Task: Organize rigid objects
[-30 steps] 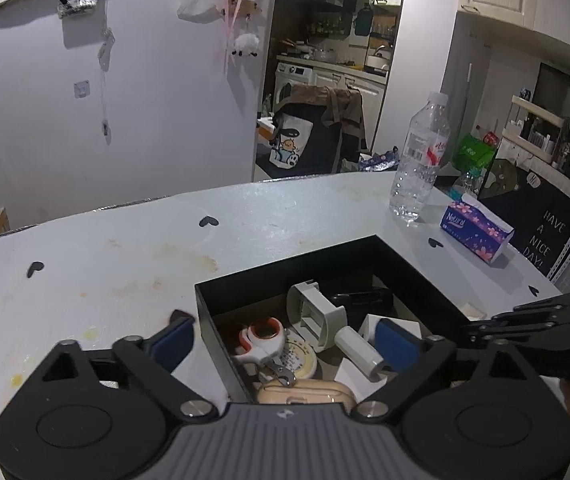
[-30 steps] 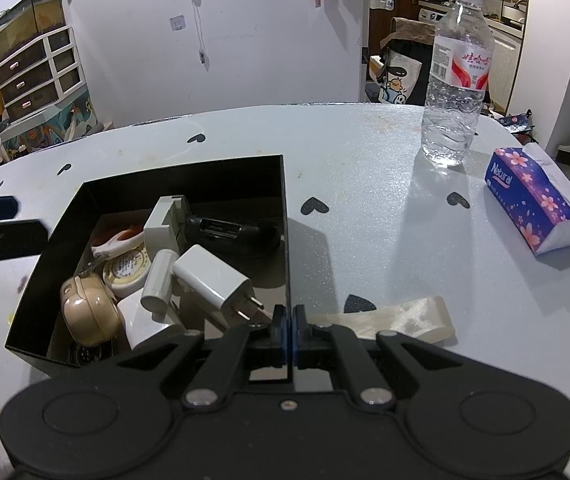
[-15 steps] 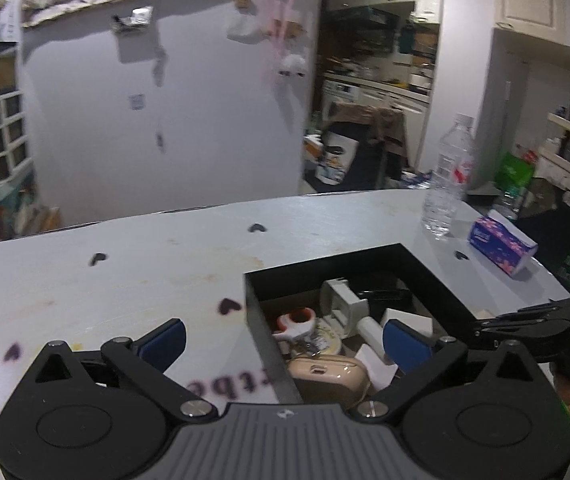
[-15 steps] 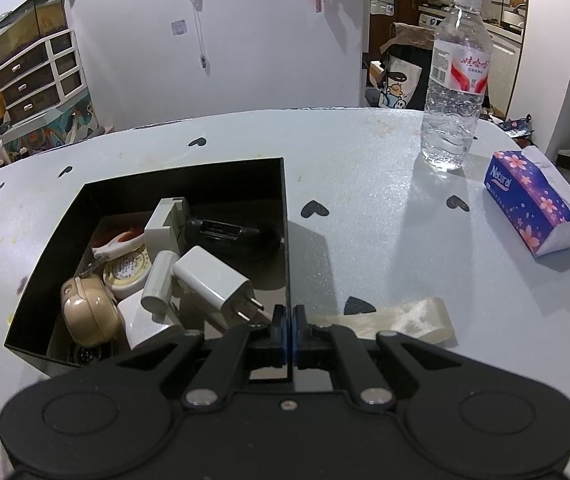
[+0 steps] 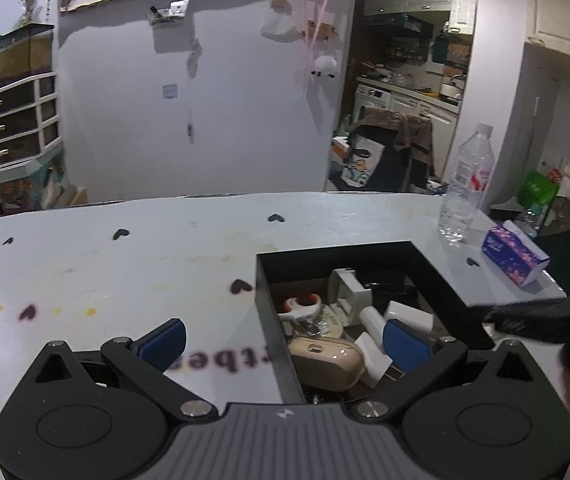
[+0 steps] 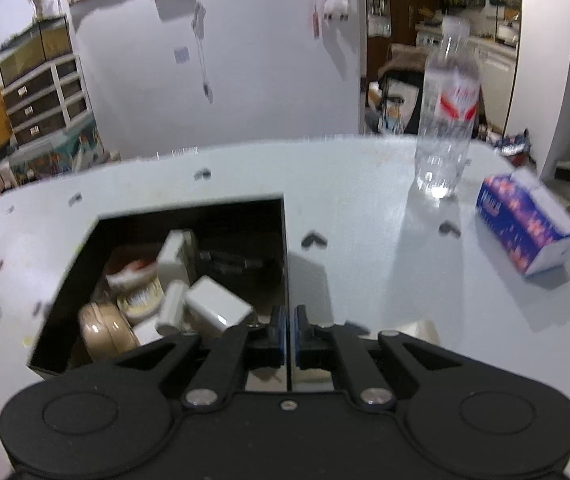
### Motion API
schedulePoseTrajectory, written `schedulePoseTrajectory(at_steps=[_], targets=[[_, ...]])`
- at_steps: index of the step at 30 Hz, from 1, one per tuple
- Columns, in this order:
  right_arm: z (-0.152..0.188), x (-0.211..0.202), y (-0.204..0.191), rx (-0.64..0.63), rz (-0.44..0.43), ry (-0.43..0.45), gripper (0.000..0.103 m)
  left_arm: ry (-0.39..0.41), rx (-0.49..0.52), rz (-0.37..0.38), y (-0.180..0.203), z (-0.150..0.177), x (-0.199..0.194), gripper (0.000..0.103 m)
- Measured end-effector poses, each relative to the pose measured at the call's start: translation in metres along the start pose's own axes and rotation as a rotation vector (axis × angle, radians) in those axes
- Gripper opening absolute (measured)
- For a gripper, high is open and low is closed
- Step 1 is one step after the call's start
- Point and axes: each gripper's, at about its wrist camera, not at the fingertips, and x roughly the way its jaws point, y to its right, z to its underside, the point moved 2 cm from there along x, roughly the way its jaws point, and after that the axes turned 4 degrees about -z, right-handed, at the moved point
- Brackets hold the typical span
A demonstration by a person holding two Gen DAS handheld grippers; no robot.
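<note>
A black open box (image 5: 263,280) (image 6: 285,248) sits on the white table. It holds several small rigid objects: a beige case (image 5: 327,364) (image 6: 103,330), a white charger (image 6: 217,308), a white plug block (image 5: 349,290) and a red-and-white clipper (image 5: 303,304). My left gripper (image 5: 283,338) is open and empty, its fingers straddling the box's left wall near its front corner. My right gripper (image 6: 288,330) is shut with nothing between its pads, at the box's right wall; it shows blurred at the right of the left wrist view (image 5: 541,316).
A water bottle (image 6: 447,120) (image 5: 465,188) stands at the table's far right. A blue tissue pack (image 6: 525,220) (image 5: 515,250) lies near the right edge. A beige strip (image 6: 421,326) lies on the table by the right gripper. Heart stickers dot the table.
The left gripper has pulled back and swung left, so the box now sits further right in its view. The right gripper has begun to move; its view is now blurred and lower.
</note>
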Motion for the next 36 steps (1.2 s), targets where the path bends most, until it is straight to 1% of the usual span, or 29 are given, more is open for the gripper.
schedulePoseTrajectory(at_steps=[2, 3, 5, 6, 7, 8, 9, 10, 11, 14, 18, 20, 23, 27, 36], targets=[[-0.003, -0.015, -0.003, -0.009, -0.009, 0.043, 0.009, -0.003, -0.006, -0.012, 0.000, 0.002, 0.000, 0.103], [-0.004, -0.022, -0.005, -0.014, -0.013, 0.059, 0.016, -0.003, -0.008, -0.020, 0.000, 0.003, 0.001, 0.103], [-0.005, -0.035, -0.009, -0.026, -0.017, 0.091, 0.035, -0.004, -0.013, -0.034, -0.001, 0.005, 0.001, 0.103], [-0.004, -0.039, -0.012, -0.032, -0.017, 0.102, 0.040, -0.004, -0.015, -0.043, -0.001, 0.005, 0.001, 0.103], [-0.002, -0.044, -0.014, -0.039, -0.018, 0.112, 0.049, -0.005, -0.016, -0.049, -0.002, 0.006, 0.001, 0.103], [-0.001, -0.048, -0.016, -0.043, -0.018, 0.120, 0.056, -0.005, -0.017, -0.055, -0.002, 0.006, 0.002, 0.103], [0.001, -0.050, -0.018, -0.047, -0.015, 0.124, 0.058, -0.007, -0.016, -0.058, -0.002, 0.007, 0.002, 0.103], [0.003, -0.052, -0.020, -0.052, -0.006, 0.126, 0.063, -0.009, -0.016, -0.063, -0.002, 0.008, 0.002, 0.103], [0.004, -0.053, -0.022, -0.058, 0.004, 0.127, 0.069, -0.011, -0.017, -0.067, -0.002, 0.009, 0.003, 0.103], [0.010, -0.055, -0.028, -0.077, 0.044, 0.127, 0.082, -0.015, -0.016, -0.083, -0.003, 0.011, 0.003, 0.103], [0.015, -0.055, -0.033, -0.092, 0.061, 0.111, 0.092, -0.020, -0.019, -0.100, -0.007, 0.016, 0.004, 0.103], [0.017, -0.055, -0.034, -0.095, 0.071, 0.107, 0.099, -0.021, -0.019, -0.112, -0.009, 0.019, 0.003, 0.103], [0.021, -0.054, -0.034, -0.088, 0.094, 0.094, 0.100, -0.026, -0.020, -0.125, -0.012, 0.024, 0.002, 0.103], [0.026, -0.055, -0.027, -0.065, 0.137, 0.076, 0.101, -0.031, -0.018, -0.119, -0.013, 0.029, -0.001, 0.103], [0.033, -0.061, -0.030, -0.083, 0.154, 0.081, 0.101, -0.026, -0.013, -0.134, -0.012, 0.033, -0.009, 0.103]])
